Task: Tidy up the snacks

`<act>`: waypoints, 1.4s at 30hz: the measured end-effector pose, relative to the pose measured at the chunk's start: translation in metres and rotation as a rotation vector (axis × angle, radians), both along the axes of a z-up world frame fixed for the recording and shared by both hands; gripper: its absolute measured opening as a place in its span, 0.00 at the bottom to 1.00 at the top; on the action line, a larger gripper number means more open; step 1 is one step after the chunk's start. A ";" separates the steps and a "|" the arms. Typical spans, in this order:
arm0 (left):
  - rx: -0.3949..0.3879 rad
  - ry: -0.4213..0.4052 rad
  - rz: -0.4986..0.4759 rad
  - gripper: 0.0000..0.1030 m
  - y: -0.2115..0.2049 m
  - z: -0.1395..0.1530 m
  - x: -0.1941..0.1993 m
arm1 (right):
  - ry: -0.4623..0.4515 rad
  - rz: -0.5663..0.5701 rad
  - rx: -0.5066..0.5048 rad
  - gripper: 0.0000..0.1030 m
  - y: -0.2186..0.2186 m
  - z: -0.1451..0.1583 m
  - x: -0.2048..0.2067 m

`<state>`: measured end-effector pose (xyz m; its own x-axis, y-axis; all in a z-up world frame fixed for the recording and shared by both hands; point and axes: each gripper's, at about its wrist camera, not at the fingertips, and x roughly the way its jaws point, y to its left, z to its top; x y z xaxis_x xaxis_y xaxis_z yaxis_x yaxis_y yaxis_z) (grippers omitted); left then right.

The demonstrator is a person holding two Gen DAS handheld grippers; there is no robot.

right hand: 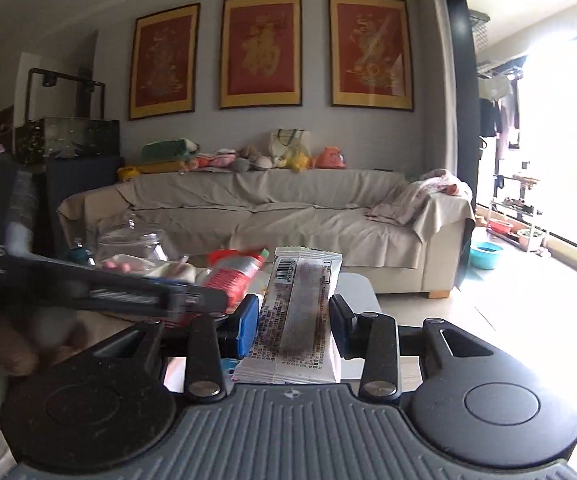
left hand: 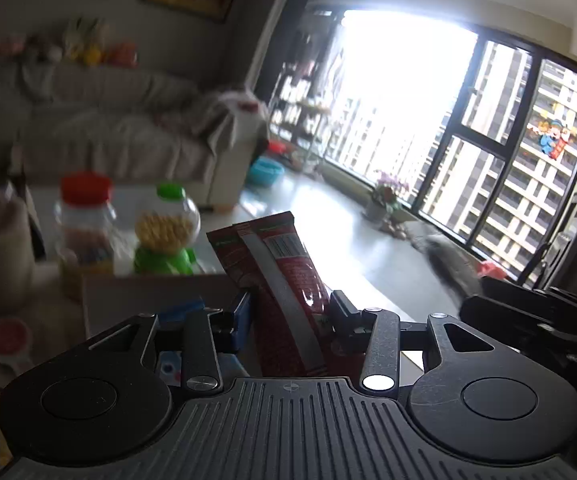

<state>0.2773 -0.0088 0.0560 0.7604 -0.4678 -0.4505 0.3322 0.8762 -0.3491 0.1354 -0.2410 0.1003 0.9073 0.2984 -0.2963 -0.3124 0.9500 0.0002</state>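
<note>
My left gripper [left hand: 288, 316] is shut on a red snack packet [left hand: 276, 276] with a silver seam strip, held upright above the table. My right gripper [right hand: 294, 316] is shut on a white snack packet [right hand: 300, 312] with a barcode and a dark centre strip. The left gripper [right hand: 100, 288] shows blurred at the left of the right wrist view, with the red packet [right hand: 234, 274] beyond it. On the white table [left hand: 224, 216] stand a red-lidded jar [left hand: 84, 224] and a green-capped candy dispenser [left hand: 166, 232].
A grey covered sofa [right hand: 288, 216] stands behind the table. A clear glass jar [right hand: 132, 240] sits at the table's left. A cardboard box [left hand: 156, 300] lies below the left gripper. A floor-length window [left hand: 488, 160] and a potted plant [left hand: 384, 196] are to the right.
</note>
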 end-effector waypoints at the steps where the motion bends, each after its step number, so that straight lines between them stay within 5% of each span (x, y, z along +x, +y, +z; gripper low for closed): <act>1: -0.009 0.058 0.005 0.47 0.000 -0.016 0.019 | 0.013 -0.017 -0.002 0.37 -0.002 -0.004 0.008; 4: 0.016 0.064 0.079 0.45 0.011 -0.055 0.041 | 0.065 -0.046 0.003 0.37 -0.008 -0.015 0.030; 9: -0.024 0.066 0.156 0.45 0.039 -0.064 0.038 | 0.136 -0.040 -0.013 0.37 0.006 -0.037 0.066; 15: 0.163 0.107 0.157 0.42 0.045 -0.075 0.026 | 0.237 0.011 0.063 0.38 0.045 -0.058 0.112; 19: 0.153 0.135 0.166 0.41 0.054 -0.079 0.013 | 0.304 0.008 0.085 0.64 0.067 -0.070 0.135; 23: 0.106 0.145 0.142 0.28 0.070 -0.072 -0.002 | 0.335 0.050 0.046 0.64 0.093 -0.077 0.135; 26: 0.022 0.126 0.124 0.28 0.096 -0.063 -0.019 | 0.345 0.078 -0.004 0.64 0.113 -0.076 0.128; 30: -0.061 0.038 0.311 0.28 0.159 -0.059 -0.052 | 0.363 0.143 -0.042 0.64 0.144 -0.067 0.122; 33: -0.100 0.071 0.453 0.29 0.206 -0.074 -0.056 | 0.412 0.210 -0.046 0.64 0.176 -0.063 0.128; 38: -0.137 0.117 0.496 0.29 0.237 -0.094 -0.059 | 0.576 0.279 -0.047 0.63 0.247 -0.073 0.165; 42: -0.149 0.119 0.523 0.29 0.252 -0.095 -0.067 | 0.657 0.277 -0.146 0.56 0.302 -0.100 0.198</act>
<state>0.2103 0.2428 -0.0389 0.8561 -0.1066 -0.5057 -0.1834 0.8522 -0.4901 0.3337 0.0615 -0.0001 0.4253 0.4074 -0.8082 -0.5205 0.8406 0.1498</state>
